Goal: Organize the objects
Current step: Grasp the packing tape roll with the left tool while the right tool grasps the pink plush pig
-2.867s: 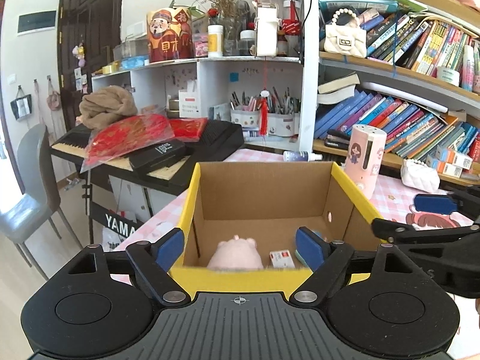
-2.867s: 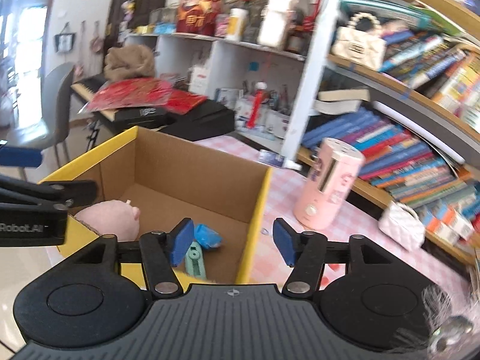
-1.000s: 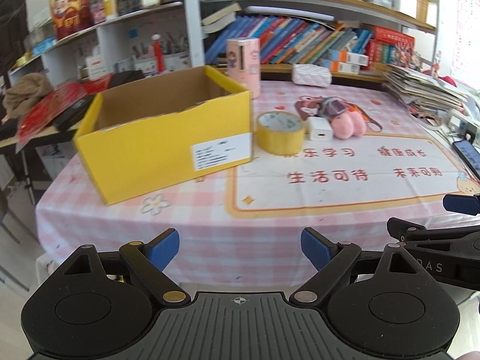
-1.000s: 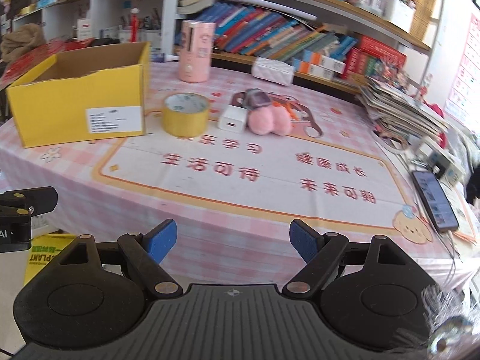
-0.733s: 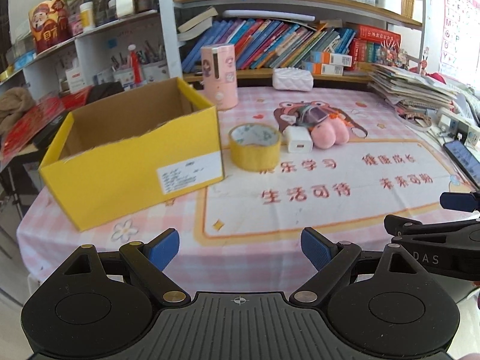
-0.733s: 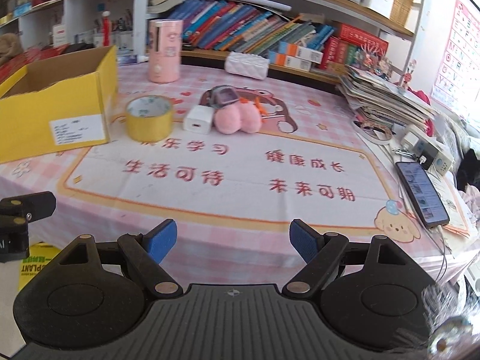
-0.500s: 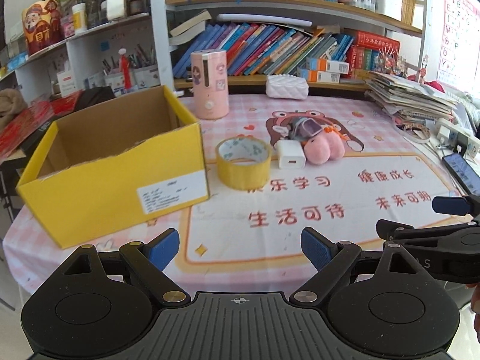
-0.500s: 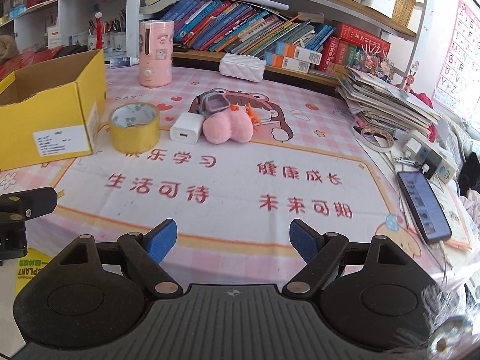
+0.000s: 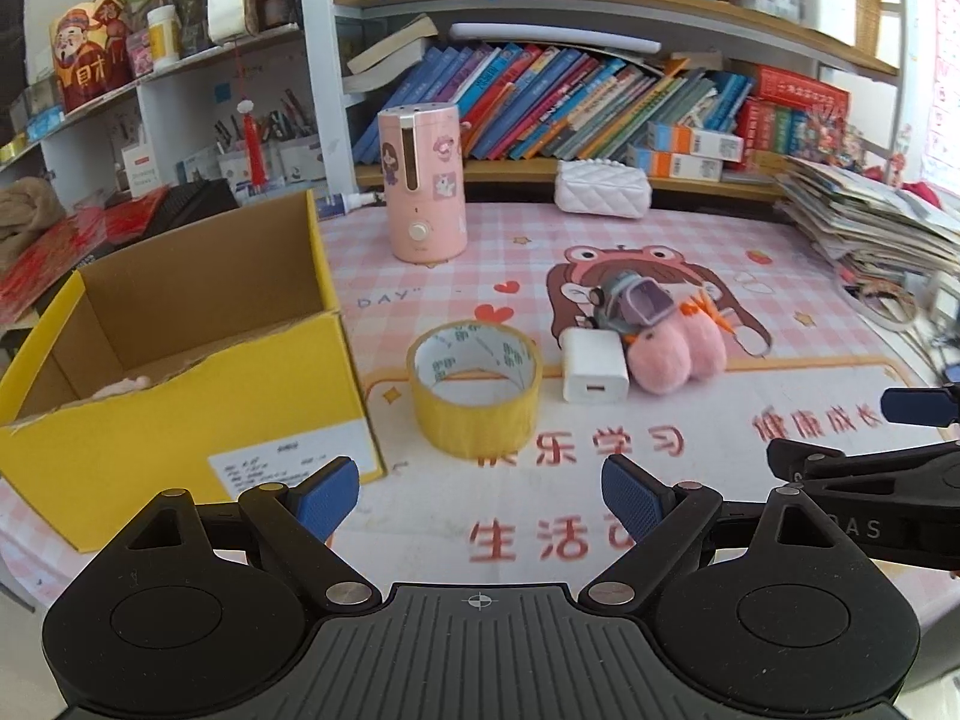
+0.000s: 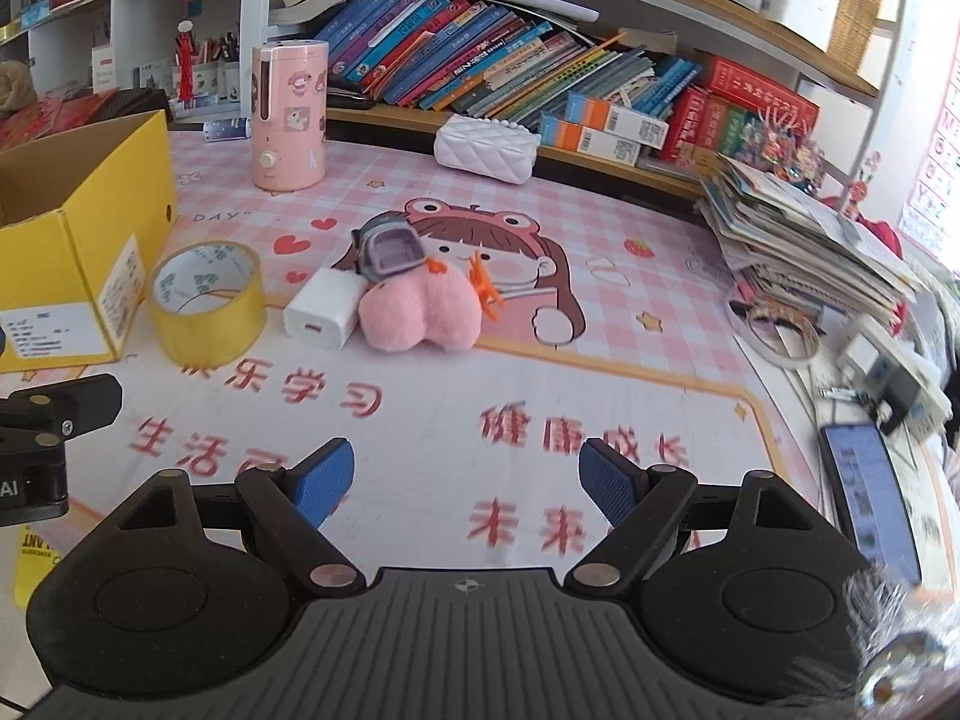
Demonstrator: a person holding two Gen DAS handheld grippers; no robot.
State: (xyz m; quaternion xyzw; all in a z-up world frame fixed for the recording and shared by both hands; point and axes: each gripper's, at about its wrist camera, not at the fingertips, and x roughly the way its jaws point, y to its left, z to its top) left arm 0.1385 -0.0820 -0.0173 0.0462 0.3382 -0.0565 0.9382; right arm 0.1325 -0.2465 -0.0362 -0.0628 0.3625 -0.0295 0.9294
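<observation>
A yellow cardboard box (image 9: 198, 396) stands open at the left of the pink table mat, with a pink plush partly showing inside. Right of it lie a yellow tape roll (image 9: 474, 384), a white charger cube (image 9: 594, 366), a pink plush toy (image 9: 675, 354) and a grey-purple watch (image 9: 636, 303). The same tape roll (image 10: 207, 300), charger cube (image 10: 324, 309), plush toy (image 10: 420, 312) and watch (image 10: 390, 252) show in the right wrist view. My left gripper (image 9: 480, 498) is open and empty, short of the tape roll. My right gripper (image 10: 465, 483) is open and empty, over the mat's front.
A pink humidifier (image 9: 423, 198) and a white quilted pouch (image 9: 603, 195) stand at the back by the bookshelf. A stack of magazines (image 10: 798, 246), a power strip (image 10: 888, 360) and a phone (image 10: 867, 498) lie at the right edge.
Both grippers have left the box, pulled back, and then moved forward toward the loose objects on the mat. Both stay open and empty.
</observation>
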